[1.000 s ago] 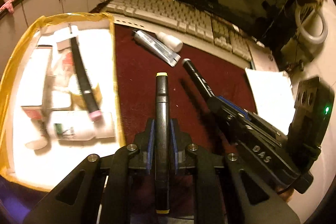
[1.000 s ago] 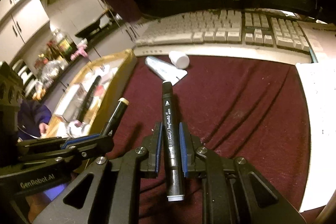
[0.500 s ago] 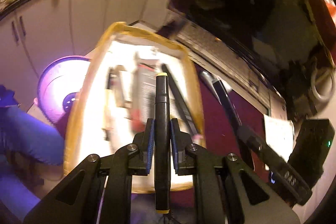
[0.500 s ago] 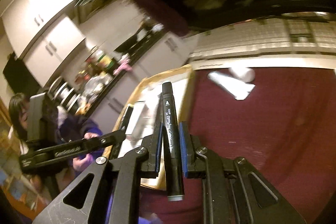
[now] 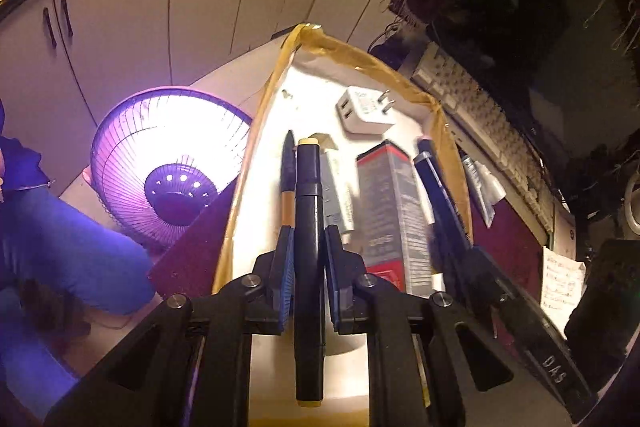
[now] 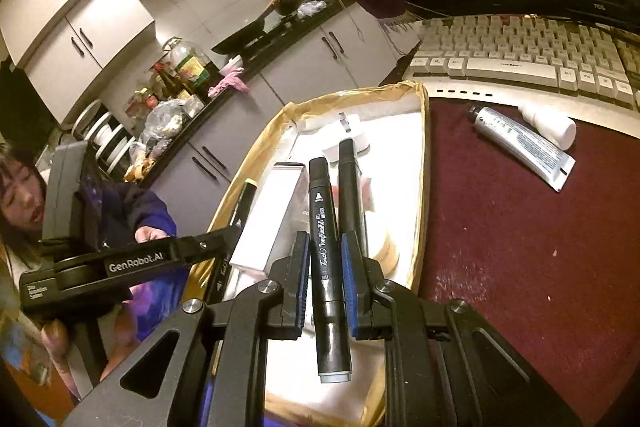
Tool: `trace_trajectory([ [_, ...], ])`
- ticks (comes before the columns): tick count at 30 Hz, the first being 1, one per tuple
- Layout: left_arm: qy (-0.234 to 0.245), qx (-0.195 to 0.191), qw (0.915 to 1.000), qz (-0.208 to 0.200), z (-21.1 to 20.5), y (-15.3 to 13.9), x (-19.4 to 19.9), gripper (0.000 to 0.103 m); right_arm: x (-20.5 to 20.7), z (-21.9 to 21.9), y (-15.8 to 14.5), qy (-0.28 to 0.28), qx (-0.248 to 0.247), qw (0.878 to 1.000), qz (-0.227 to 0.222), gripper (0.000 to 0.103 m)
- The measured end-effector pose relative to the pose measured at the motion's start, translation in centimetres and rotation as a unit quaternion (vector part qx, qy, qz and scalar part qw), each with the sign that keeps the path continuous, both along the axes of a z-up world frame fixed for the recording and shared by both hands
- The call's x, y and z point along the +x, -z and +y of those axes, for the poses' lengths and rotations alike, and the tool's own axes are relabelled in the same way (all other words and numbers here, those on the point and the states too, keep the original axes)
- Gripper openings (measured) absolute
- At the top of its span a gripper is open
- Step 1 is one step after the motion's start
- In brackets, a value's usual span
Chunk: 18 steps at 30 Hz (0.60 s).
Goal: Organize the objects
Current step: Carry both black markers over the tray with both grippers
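My left gripper (image 5: 308, 239) is shut on a black marker with yellow ends (image 5: 308, 211). It hangs over the white box with a yellow taped rim (image 5: 256, 147). Above the same box (image 6: 420, 187), my right gripper (image 6: 325, 259) is shut on a black marker with a grey end (image 6: 326, 247). The right wrist view also shows the left gripper (image 6: 224, 239) and its yellow-tipped marker (image 6: 242, 203) at the box's left side. In the box lie a white charger plug (image 5: 362, 111), a red and grey carton (image 5: 388, 203), a pen (image 5: 287, 171) and a black pen (image 6: 350, 187).
A silver tube (image 6: 520, 147) and a small white bottle (image 6: 548, 123) lie on the maroon cloth (image 6: 540, 247) right of the box, before a beige keyboard (image 6: 520, 51). A purple fan (image 5: 168, 163) stands on the floor left of the box. A person sits at far left.
Both grippers have swung left from over the maroon cloth to above the box, each still holding its marker. The left gripper has also rolled.
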<state>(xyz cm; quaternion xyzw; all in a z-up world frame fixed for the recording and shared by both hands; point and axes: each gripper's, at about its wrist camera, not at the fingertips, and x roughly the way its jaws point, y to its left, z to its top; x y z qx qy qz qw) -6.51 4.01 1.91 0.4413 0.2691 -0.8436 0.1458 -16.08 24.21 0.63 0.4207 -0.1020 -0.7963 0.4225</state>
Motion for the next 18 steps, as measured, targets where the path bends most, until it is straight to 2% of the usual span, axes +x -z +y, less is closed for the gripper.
trace_trajectory([
  [7, -0.003, -0.046, 0.9989, 0.0, 1.1, -0.2, 0.0, 0.014, 0.3, -1.1, -0.1, -0.001, -0.004, 1.0, -0.009, 0.015],
  [9, -0.005, -0.059, 0.9982, 0.003, 1.5, -0.6, 0.3, 0.024, 0.5, -1.3, 0.0, -0.004, -0.002, 1.0, -0.012, 0.015],
  [11, -0.007, -0.071, 0.9973, 0.018, 2.1, -1.3, 0.8, 0.047, 0.6, -0.9, -0.1, 0.002, -0.011, 1.0, -0.01, 0.016],
  [13, -0.011, -0.093, 0.995, 0.036, 3.1, -2.1, 1.4, 0.056, 0.8, 0.0, -0.6, 0.006, -0.03, 1.0, -0.005, 0.029],
  [15, -0.005, -0.121, 0.9914, 0.05, 4.7, -2.8, 1.8, 0.057, 0.9, 1.3, -1.1, 0.009, -0.057, 0.998, 0.001, 0.037],
  [18, 0.001, -0.143, 0.9876, 0.066, 6.8, -3.7, 2.3, 0.057, 1.0, 3.4, -1.7, 0.014, -0.078, 0.997, 0.009, 0.04],
])
